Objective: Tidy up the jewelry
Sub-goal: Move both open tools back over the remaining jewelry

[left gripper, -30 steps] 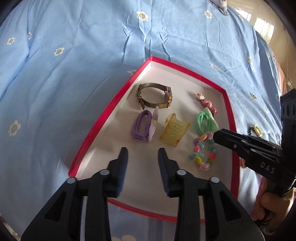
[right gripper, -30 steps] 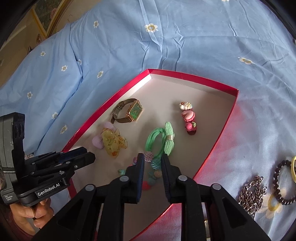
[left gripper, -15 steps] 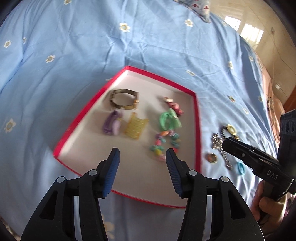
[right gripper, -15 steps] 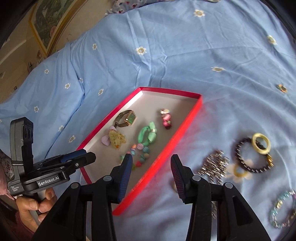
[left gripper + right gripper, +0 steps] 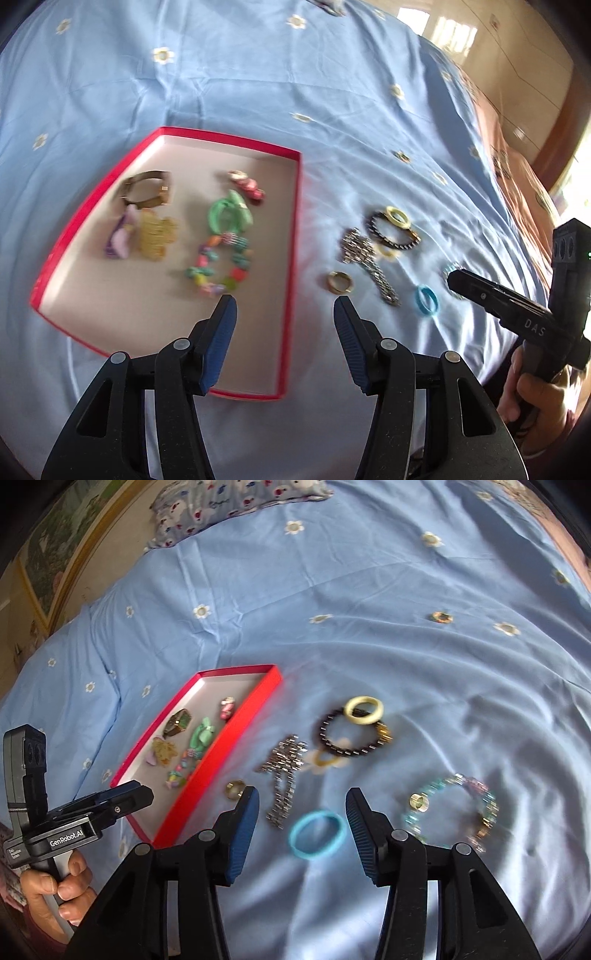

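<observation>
Right gripper (image 5: 301, 812) jaws wide, empty; blue ring (image 5: 317, 834) flat on bedspread (image 5: 369, 590) directly between fingertips, nearer right hand. Left gripper (image 5: 282, 321) wide, over red tray (image 5: 291, 229) edge.

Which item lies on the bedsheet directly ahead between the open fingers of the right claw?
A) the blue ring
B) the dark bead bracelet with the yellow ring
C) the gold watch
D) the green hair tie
A: in the right wrist view the blue ring lies on the bedsheet between the spread fingers of the right claw, outside the red tray.
</observation>
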### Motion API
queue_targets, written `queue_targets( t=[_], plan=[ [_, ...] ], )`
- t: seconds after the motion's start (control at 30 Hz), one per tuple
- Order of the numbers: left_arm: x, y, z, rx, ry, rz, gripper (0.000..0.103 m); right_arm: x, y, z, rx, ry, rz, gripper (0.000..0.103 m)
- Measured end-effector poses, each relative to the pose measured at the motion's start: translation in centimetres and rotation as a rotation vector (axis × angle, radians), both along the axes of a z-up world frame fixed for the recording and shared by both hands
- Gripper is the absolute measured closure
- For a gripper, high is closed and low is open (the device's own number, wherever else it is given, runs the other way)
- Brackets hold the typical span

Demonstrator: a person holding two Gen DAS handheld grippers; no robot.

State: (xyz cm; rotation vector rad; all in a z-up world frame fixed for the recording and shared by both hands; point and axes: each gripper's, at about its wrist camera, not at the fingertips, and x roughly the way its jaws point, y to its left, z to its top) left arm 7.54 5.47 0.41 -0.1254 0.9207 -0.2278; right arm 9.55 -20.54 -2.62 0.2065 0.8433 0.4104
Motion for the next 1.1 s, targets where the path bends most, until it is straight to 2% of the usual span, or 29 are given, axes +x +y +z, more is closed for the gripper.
queue_targets(
  t=[0.37, 0.43, 0.5, 0.7, 1.0, 1.1],
  plan=[
    [0.4, -4.2, -1.3, 0.054, 0.015, -0.124, 0.049, -2.4, -4.5, 0.0, -0.07, -0.027, -0.094, 0.051],
    [0.7, -4.9, -1.6, 0.061, 0.023, -0.148, 0.049, -2.5, -5.1, -0.1, -0.079, -0.027, -0.107, 0.05],
    [1.1, -5.5, -2.0, 0.073, 0.029, -0.162, 0.049, -2.5, -5.6, -0.4, -0.083, -0.021, -0.118, 0.043],
    [2.8, -6.4, -2.9, 0.113, 0.042, -0.17, 0.049, -1.8, -6.1, -0.7, -0.141, -0.025, -0.129, 0.036],
    [4.4, -7.6, -4.5, 0.17, 0.063, -0.193, 0.05, -0.8, -6.8, -1.5, -0.163, -0.008, -0.139, 0.036],
    [4.6, -7.9, -4.7, 0.164, 0.059, -0.204, 0.061, -0.1, -6.8, -2.2, -0.179, 0.008, -0.134, 0.036]
  ],
)
